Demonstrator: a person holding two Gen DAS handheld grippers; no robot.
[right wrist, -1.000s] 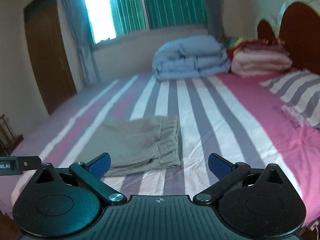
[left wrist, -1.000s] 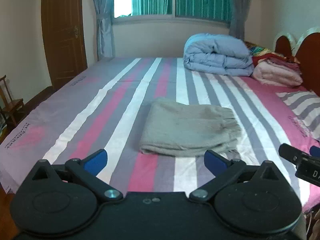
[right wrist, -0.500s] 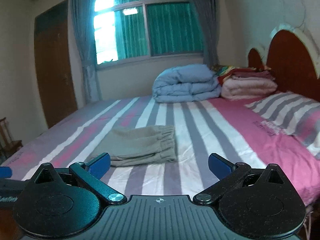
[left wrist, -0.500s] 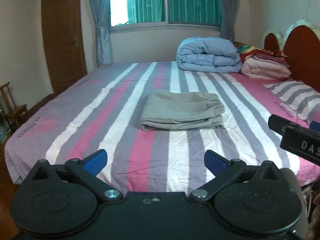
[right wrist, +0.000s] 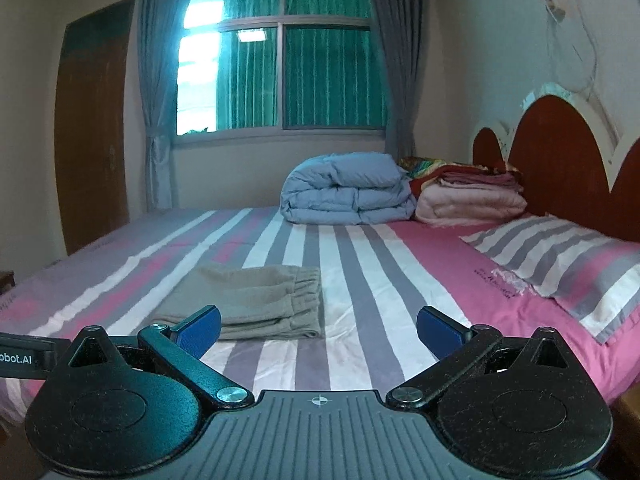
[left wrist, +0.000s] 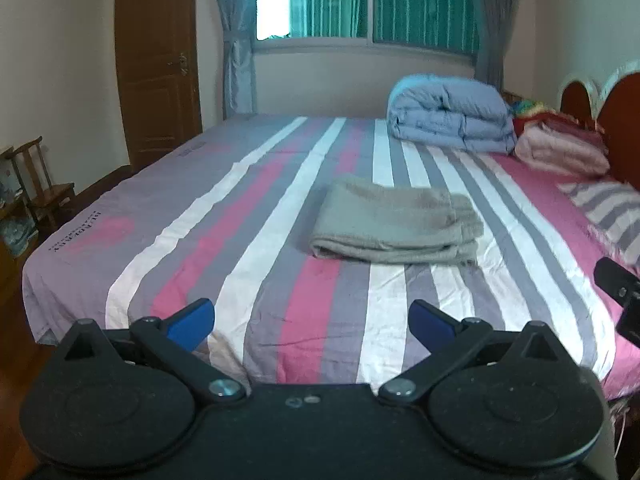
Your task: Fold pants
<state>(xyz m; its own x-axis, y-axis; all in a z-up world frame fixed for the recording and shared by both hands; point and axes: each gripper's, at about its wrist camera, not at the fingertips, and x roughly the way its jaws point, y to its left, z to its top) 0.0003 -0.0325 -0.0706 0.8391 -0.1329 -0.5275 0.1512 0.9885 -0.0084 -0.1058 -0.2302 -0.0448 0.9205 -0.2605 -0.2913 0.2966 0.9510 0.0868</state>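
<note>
Grey-beige pants [left wrist: 394,220] lie folded into a compact rectangular stack on the striped bedsheet [left wrist: 256,216], roughly mid-bed, elastic waistband turned toward the headboard [right wrist: 560,152] side. Nothing touches the stack.

Left claw [left wrist: 311,322]: spread wide, blue fingertips [left wrist: 191,322] empty, held over the near edge of the bed, well apart from the pants.

Right claw [right wrist: 319,328]: likewise spread wide and empty, with the pants ahead of its left finger, no contact.

Far end of bed: a folded blue duvet [left wrist: 450,118], with a stack of pink blankets [left wrist: 560,150] just beside it. A striped pillow [right wrist: 560,264] lies near the headboard.
</note>
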